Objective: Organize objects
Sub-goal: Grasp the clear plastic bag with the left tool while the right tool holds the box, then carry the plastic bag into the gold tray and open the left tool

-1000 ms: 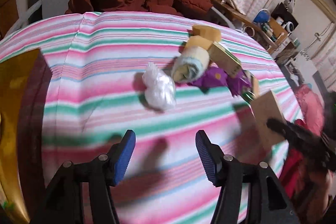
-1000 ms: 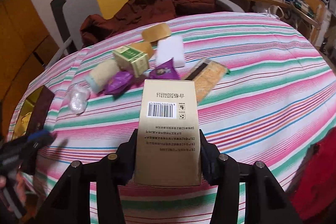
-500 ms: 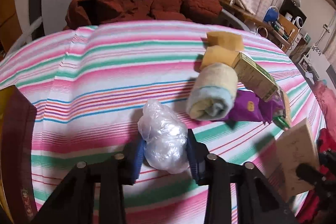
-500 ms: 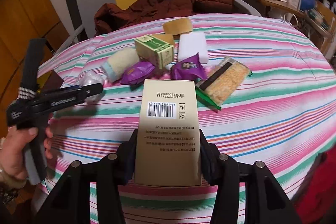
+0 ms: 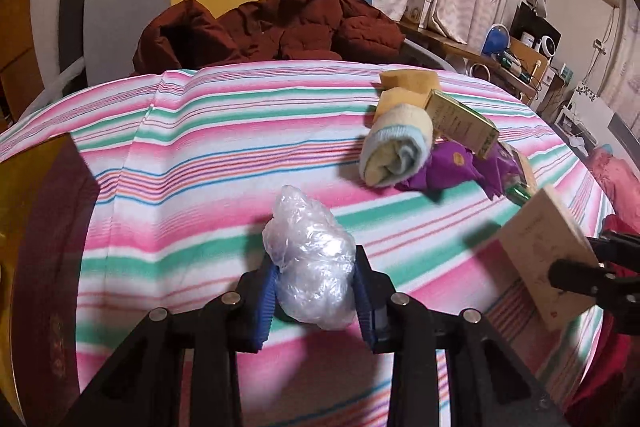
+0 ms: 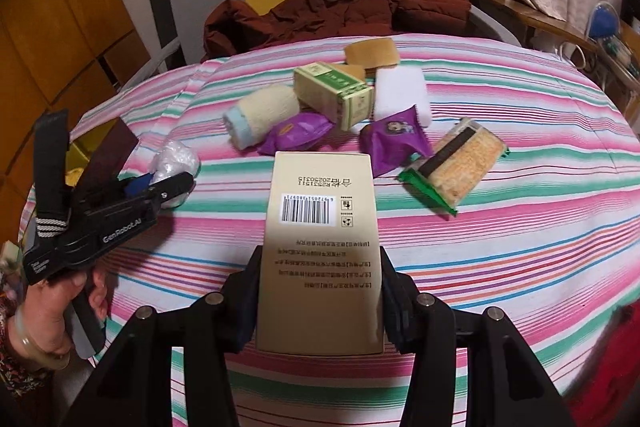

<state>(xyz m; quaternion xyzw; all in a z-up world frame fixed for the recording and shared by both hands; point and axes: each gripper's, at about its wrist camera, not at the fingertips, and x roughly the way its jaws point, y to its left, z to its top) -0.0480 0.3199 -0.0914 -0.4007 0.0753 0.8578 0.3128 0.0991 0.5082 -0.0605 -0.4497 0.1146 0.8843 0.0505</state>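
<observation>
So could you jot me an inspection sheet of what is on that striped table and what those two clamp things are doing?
Surface: pink, green and white striped tablecloth, wrinkled.
Job's things: crumpled clear plastic bag; tall beige barcoded carton.
Clutter: rolled cream and blue towel, green and cream box, two purple snack packets, white sponge block, tan sponges, clear cracker pack, touching in a cluster.
Grippers: left hand-held gripper shut on the bag; right hand-held gripper shut on the carton.
Cables: nothing seen.
Surroundings: maroon jacket on a chair, curtains, cluttered desk.
</observation>
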